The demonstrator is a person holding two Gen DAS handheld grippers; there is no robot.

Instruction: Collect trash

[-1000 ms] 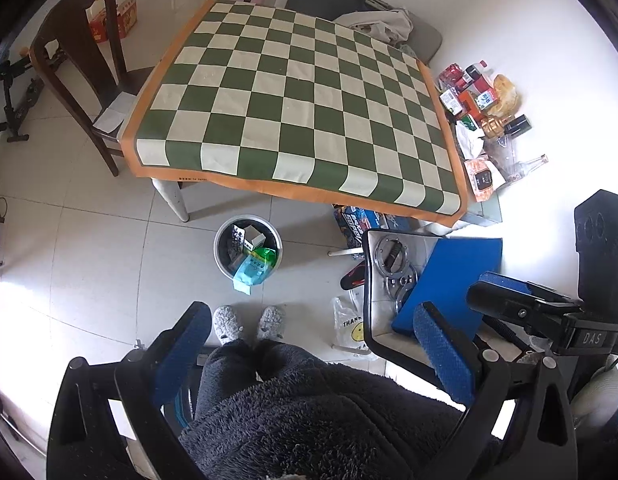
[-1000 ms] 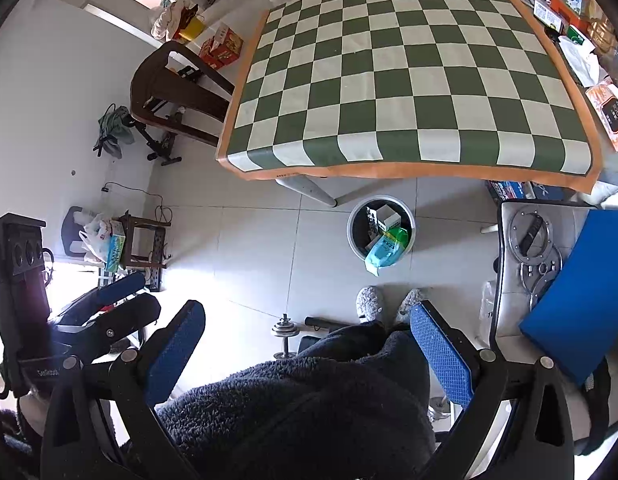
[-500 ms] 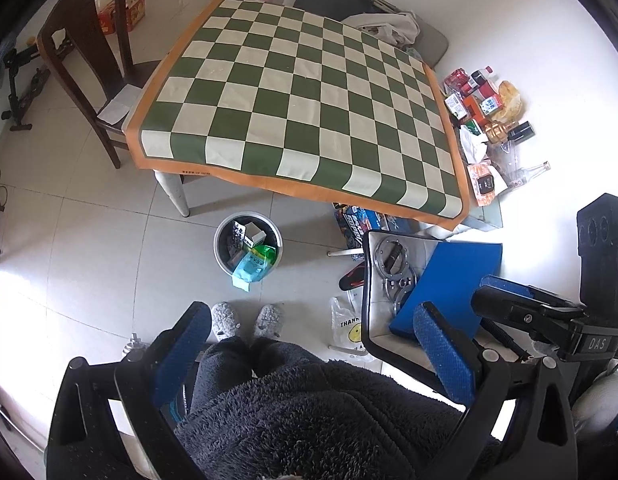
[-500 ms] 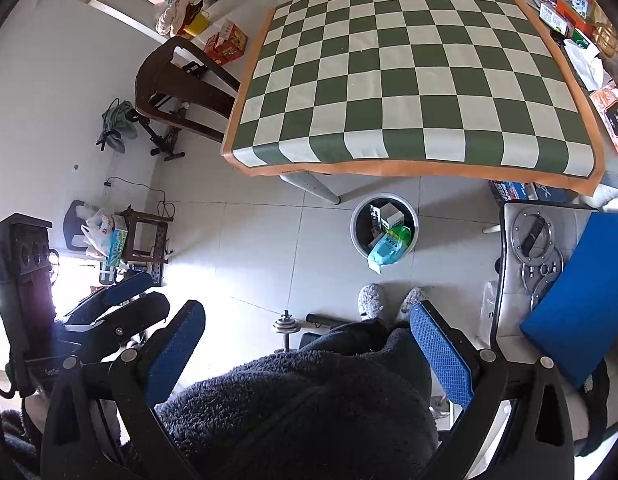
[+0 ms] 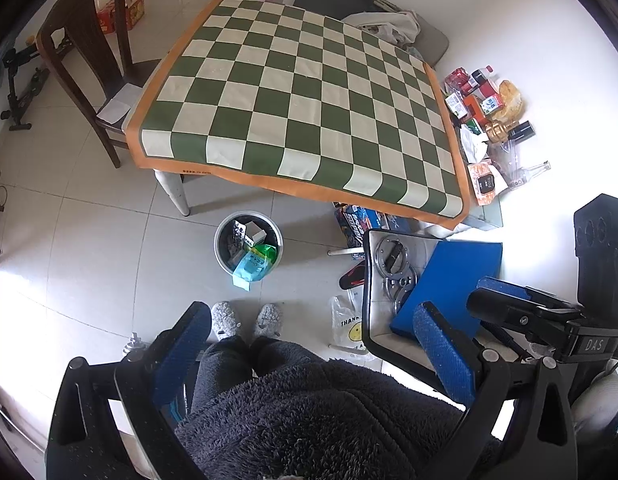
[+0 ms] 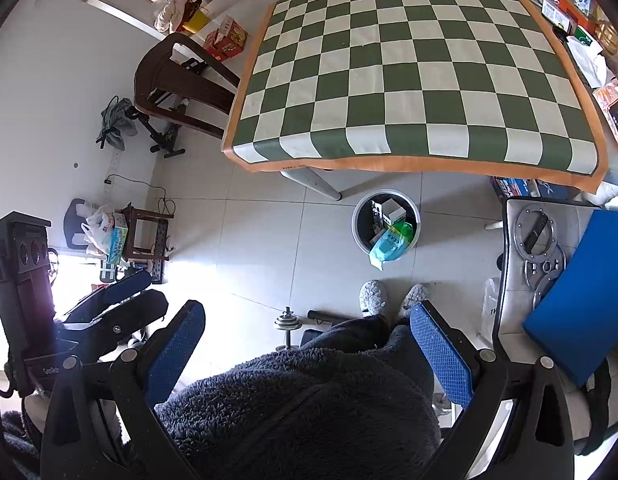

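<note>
A round grey trash bin stands on the floor in front of the table and holds boxes, a green packet and a light blue wipes pack; it also shows in the right wrist view. The table with a green-and-white checked cloth has nothing on it. My left gripper is open and empty, held high above the person's lap. My right gripper is open and empty, also high above the lap. The right gripper shows at the right of the left wrist view.
A dark wooden chair stands left of the table. Bottles, cartons and packets lie on the floor by the right wall. A stool with a blue pad and metal rings is at the right. A dumbbell lies near the slippered feet.
Both cameras have risen and tipped a little, so the table and bin sit slightly lower in view. Both grippers stay open and empty.
</note>
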